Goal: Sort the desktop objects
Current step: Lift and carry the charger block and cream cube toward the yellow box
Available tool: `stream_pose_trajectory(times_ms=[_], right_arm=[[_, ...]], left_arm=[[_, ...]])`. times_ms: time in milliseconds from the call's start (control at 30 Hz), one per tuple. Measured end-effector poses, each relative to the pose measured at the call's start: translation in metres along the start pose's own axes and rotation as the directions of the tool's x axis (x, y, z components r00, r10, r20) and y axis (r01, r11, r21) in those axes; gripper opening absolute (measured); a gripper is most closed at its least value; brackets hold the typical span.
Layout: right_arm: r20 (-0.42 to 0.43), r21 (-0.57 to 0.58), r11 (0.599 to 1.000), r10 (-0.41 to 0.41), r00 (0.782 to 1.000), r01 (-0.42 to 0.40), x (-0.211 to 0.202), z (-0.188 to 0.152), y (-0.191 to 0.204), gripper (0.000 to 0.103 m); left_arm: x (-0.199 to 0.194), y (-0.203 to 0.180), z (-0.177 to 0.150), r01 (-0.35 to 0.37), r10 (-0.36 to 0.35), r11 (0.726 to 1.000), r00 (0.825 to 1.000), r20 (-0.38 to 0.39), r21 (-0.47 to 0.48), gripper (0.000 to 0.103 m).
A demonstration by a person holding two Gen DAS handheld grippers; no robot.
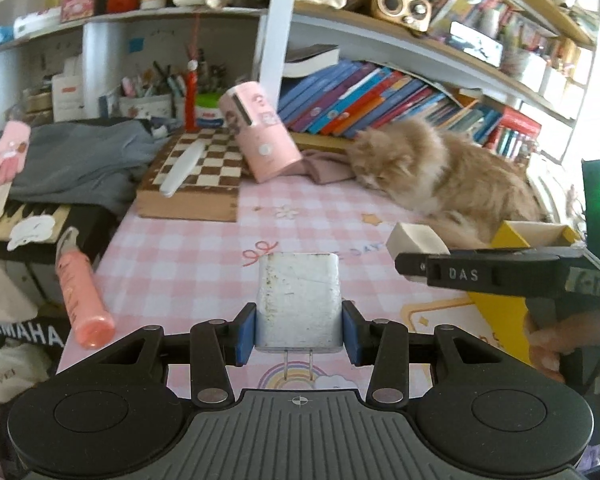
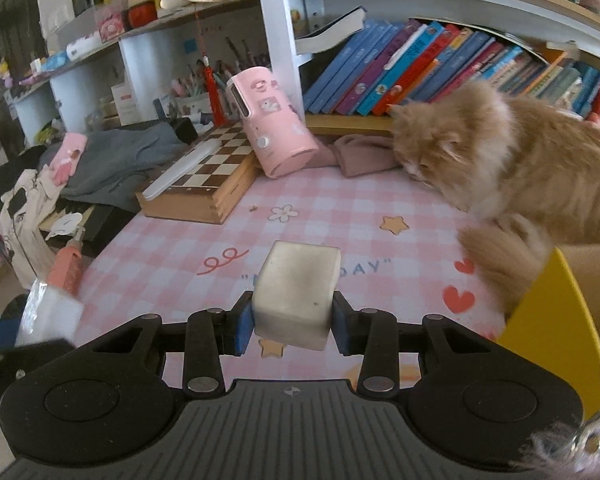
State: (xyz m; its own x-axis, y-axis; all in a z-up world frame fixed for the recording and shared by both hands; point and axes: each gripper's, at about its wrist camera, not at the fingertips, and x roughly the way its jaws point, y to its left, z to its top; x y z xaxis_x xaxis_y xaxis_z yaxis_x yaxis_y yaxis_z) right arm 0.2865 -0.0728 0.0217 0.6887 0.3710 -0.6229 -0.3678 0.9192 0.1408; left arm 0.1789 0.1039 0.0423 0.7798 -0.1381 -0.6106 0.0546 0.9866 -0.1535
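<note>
A scuffed white square plug-in charger (image 1: 299,300) is clamped between the blue pads of the left gripper (image 1: 299,330), above the pink checked tablecloth (image 1: 188,256). A pale grey rectangular eraser block (image 2: 296,294) is gripped by the right gripper (image 2: 292,326), also above that tablecloth, with a fluffy ginger cat (image 2: 516,164) lying at its far right

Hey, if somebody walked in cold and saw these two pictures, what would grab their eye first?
Probably the fluffy orange cat crouched at the right of the pink checked tablecloth, in front of the row of books. Next, each gripper clamps a pale block: the left gripper holds a scuffed white charger with its prongs showing, the right gripper a greyish eraser. Behind, a pink canister leans beside a chessboard box.
</note>
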Motion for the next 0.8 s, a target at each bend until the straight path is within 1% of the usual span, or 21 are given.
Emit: stream_pose_trajectory(times_ms=[267,467,800], right_arm=[[0.000,0.048,0.999,-0.010,1.000,0.010,-0.041,-0.019,0.005,0.036],[-0.013,0.082,0.996,-0.017,1.000,0.018,-0.070,-0.040,0.016,0.036],[-0.050,0.112,0.992,-0.044,0.998,0.049,-0.104,-0.081,0.045,0.035]], left_arm=[[-0.014,0.004,-0.010,0.055,-0.056,0.998,0.998,-0.010,-0.028,0.042],[-0.031,0.001,-0.025,0.097,-0.097,0.995,0.995,-0.018,-0.003,0.042],[-0.066,0.009,-0.055,0.131,-0.130,0.991,0.991,-0.042,0.008,0.042]])
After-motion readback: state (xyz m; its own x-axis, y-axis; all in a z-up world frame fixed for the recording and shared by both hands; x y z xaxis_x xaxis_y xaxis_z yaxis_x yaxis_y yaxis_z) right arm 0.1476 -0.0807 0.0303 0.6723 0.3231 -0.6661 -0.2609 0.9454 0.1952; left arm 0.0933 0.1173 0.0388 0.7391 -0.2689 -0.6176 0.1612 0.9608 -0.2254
